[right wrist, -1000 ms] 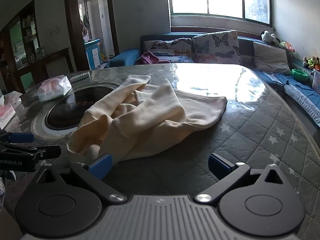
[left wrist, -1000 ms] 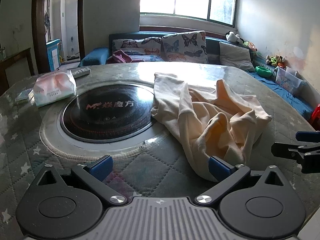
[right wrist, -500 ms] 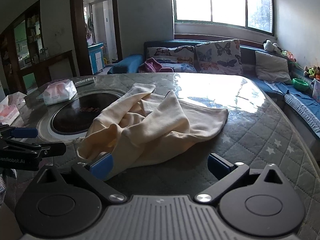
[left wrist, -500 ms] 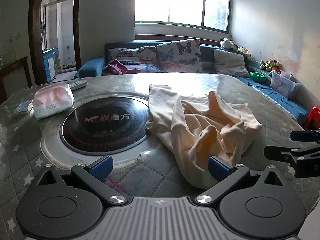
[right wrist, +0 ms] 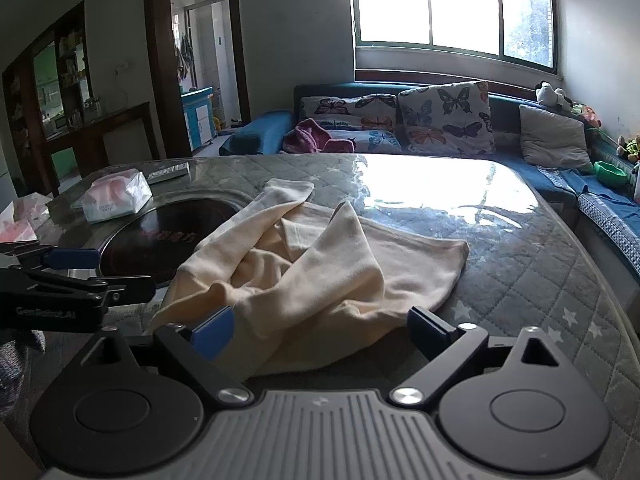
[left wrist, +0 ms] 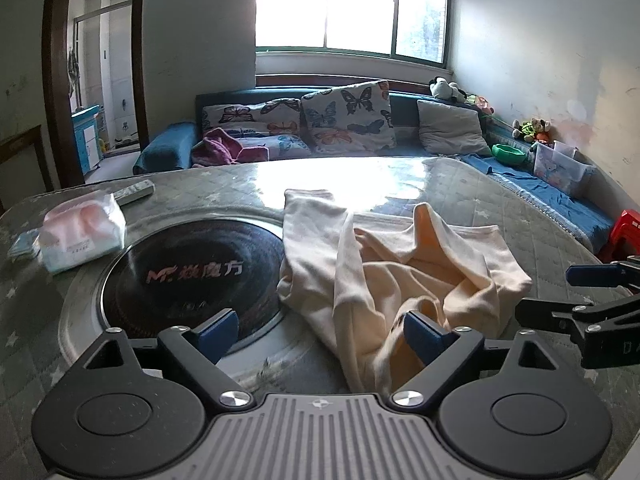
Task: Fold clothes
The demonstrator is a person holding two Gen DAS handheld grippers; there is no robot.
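Observation:
A crumpled cream garment [left wrist: 400, 272] lies on the quilted table, one sleeve over the edge of the black induction hob [left wrist: 192, 276]. It also shows in the right wrist view [right wrist: 320, 276]. My left gripper [left wrist: 320, 332] is open and empty, just short of the garment's near edge. My right gripper [right wrist: 320, 330] is open and empty at the garment's near side. The right gripper shows at the right of the left wrist view [left wrist: 576, 292]; the left gripper shows at the left of the right wrist view [right wrist: 80, 276].
A tissue pack [left wrist: 80, 236] and a remote [left wrist: 134, 193] lie at the table's left. A sofa with butterfly cushions [left wrist: 344, 120] stands behind the table. A red stool [left wrist: 624, 232] stands at the right. The table edge is near both grippers.
Both grippers have pulled back and risen a little from the garment; the views now show more of the room. The garment has not moved.

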